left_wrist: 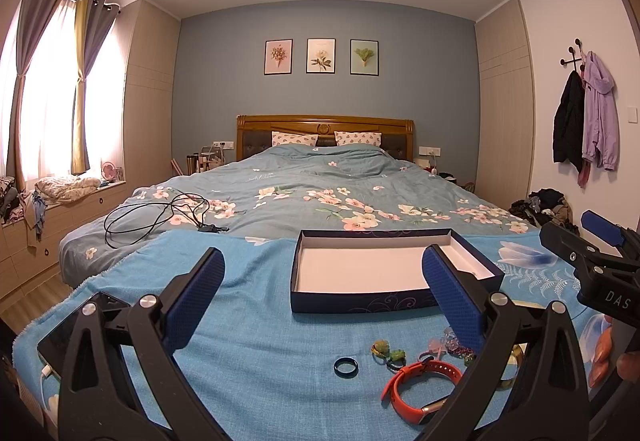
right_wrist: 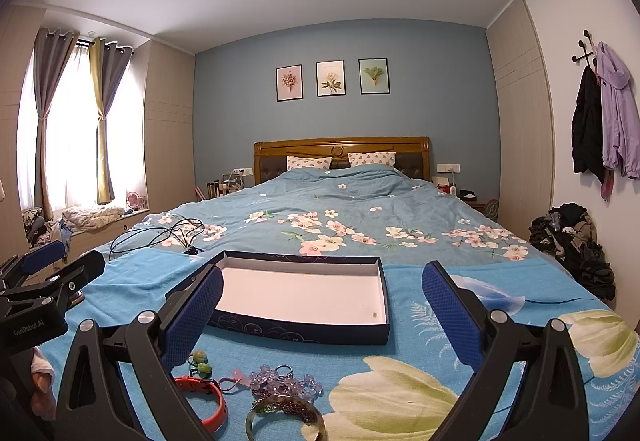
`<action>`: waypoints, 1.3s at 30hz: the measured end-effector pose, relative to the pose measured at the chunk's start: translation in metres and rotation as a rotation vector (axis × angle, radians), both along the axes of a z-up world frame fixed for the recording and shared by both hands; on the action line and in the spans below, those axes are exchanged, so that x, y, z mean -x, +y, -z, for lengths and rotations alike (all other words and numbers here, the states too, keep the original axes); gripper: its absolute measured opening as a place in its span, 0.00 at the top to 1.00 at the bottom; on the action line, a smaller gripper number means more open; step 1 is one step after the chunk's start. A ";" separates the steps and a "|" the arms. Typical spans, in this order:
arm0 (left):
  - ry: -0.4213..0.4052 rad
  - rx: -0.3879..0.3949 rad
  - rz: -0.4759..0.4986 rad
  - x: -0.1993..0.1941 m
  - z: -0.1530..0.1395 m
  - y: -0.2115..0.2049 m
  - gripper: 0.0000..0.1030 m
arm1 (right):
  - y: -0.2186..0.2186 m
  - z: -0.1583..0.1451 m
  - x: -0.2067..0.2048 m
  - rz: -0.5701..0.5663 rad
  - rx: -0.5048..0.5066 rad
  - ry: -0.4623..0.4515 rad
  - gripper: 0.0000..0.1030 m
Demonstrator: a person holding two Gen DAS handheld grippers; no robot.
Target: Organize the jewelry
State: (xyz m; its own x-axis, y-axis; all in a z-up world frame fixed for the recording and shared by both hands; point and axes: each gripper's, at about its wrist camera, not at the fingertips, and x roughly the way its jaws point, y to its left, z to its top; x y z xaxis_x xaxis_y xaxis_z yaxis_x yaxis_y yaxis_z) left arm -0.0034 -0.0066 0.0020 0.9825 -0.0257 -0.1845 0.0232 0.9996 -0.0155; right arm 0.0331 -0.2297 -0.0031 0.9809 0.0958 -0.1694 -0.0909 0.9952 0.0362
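An open dark blue box [left_wrist: 362, 303] with a white inside lies on a blue towel [left_wrist: 256, 321] on the bed; it also shows in the right wrist view [right_wrist: 296, 329]. In front of it lie a dark ring [left_wrist: 346, 366], green charms [left_wrist: 387, 351], an orange band [left_wrist: 420, 387], purple beads [right_wrist: 286, 381] and a bangle [right_wrist: 280, 415]. My left gripper [left_wrist: 324, 297] is open and empty above the jewelry. My right gripper [right_wrist: 322, 315] is open and empty, hovering just before the box.
A phone [left_wrist: 76, 333] lies at the towel's left edge. A black cable [left_wrist: 160, 219] lies on the floral duvet behind the towel. Clothes are piled on the floor at right [right_wrist: 572, 241].
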 end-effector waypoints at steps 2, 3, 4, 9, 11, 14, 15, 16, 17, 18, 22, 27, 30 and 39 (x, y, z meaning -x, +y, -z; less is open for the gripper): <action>0.001 -0.001 0.000 0.000 0.000 0.000 0.06 | 0.000 0.000 0.000 0.000 -0.001 -0.001 0.07; 0.000 0.000 0.000 0.000 0.000 0.000 0.06 | 0.001 0.000 0.000 0.000 0.000 -0.001 0.07; 0.000 0.000 0.001 0.000 0.000 0.000 0.06 | 0.000 0.000 0.000 0.001 0.001 0.000 0.07; 0.001 0.000 0.000 0.000 0.000 0.000 0.06 | 0.001 0.000 -0.001 0.001 -0.001 0.001 0.07; 0.001 -0.001 0.000 0.000 0.000 0.000 0.06 | 0.001 0.000 -0.001 0.001 -0.001 0.000 0.07; 0.001 0.000 0.000 0.000 0.000 0.000 0.06 | 0.000 0.000 0.000 -0.001 -0.002 0.002 0.07; 0.000 0.000 0.000 0.000 0.000 0.000 0.06 | 0.001 0.000 0.000 -0.001 -0.001 0.002 0.07; 0.001 0.000 0.000 0.000 0.000 0.000 0.06 | 0.001 0.000 0.000 -0.001 -0.002 0.001 0.07; 0.002 0.000 0.000 0.000 0.000 -0.001 0.06 | 0.001 0.000 0.000 0.000 -0.002 0.002 0.07; 0.002 -0.001 0.000 0.000 0.000 -0.001 0.06 | 0.001 0.000 -0.001 0.000 -0.002 0.003 0.07; 0.005 -0.001 0.002 0.001 0.002 -0.001 0.06 | 0.001 0.001 0.000 0.000 -0.002 0.004 0.07; 0.007 0.000 0.004 0.002 0.004 -0.001 0.06 | 0.001 0.001 0.001 -0.001 -0.004 0.002 0.07; 0.013 0.001 0.009 0.003 0.005 -0.001 0.06 | 0.000 0.002 0.000 0.000 -0.003 0.003 0.07; 0.078 0.015 0.053 -0.005 0.012 0.000 0.06 | -0.002 0.003 0.000 -0.010 -0.001 0.027 0.07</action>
